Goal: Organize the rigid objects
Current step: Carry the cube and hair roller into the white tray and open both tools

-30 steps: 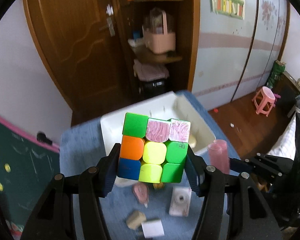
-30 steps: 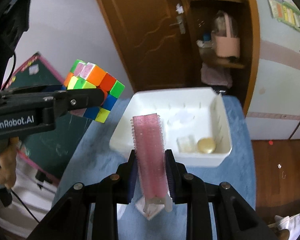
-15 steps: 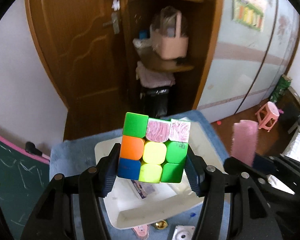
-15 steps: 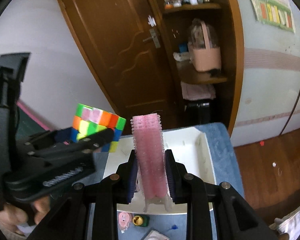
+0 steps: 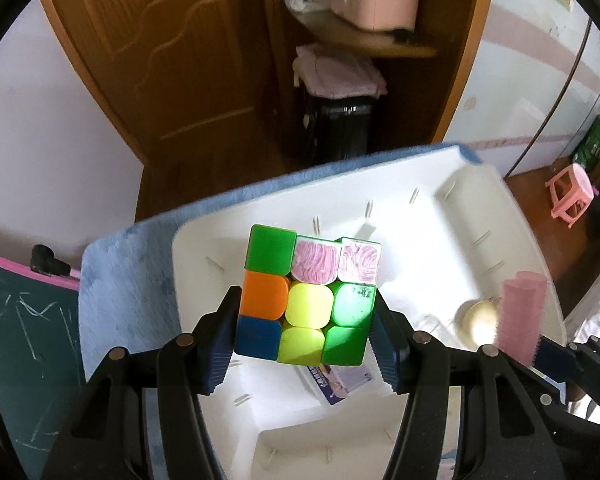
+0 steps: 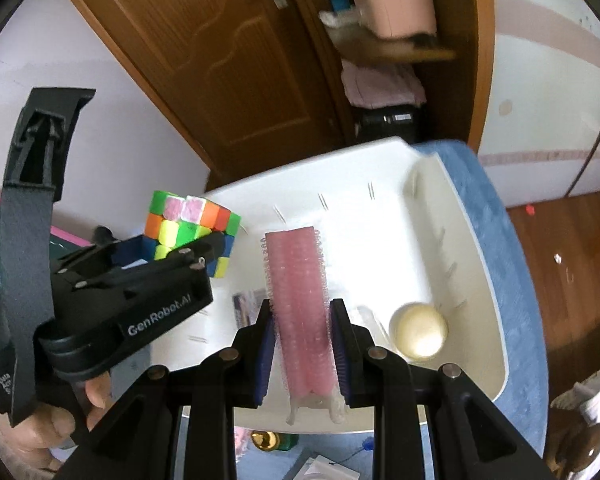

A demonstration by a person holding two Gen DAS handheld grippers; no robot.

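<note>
1. The left gripper point(image 5: 304, 334) is pinching a puzzle cube point(image 5: 310, 300) by two opposite side faces, and it is holding the cube in the air above the white bin point(image 5: 520, 216).
2. The cube is looking stiff and light, with smooth plastic faces that could slide against the pads (the flat sides are giving a square, steady hold, so gripping across the middle layer seems the safest place).
3. The right gripper point(image 6: 302, 354) is squeezing a pink hair roller point(image 6: 300, 300) near its lower end, with the roller standing up between the fingers over the same bin.
4. The roller is probably very light and slightly springy, since its bristly surface is catching on the pads rather than slipping; a gentle hold low on the barrel should be enough.
5. Inside the bin a round gold lid point(image 6: 420, 332) is lying near the right wall, and a printed card point(image 5: 340, 380) is lying flat on the floor; a clear item beside the lid is too blurred to name.
6. The bin is sitting on a blue mat point(image 5: 116, 280), and a few small items are waiting on the mat at the near edge.
</note>
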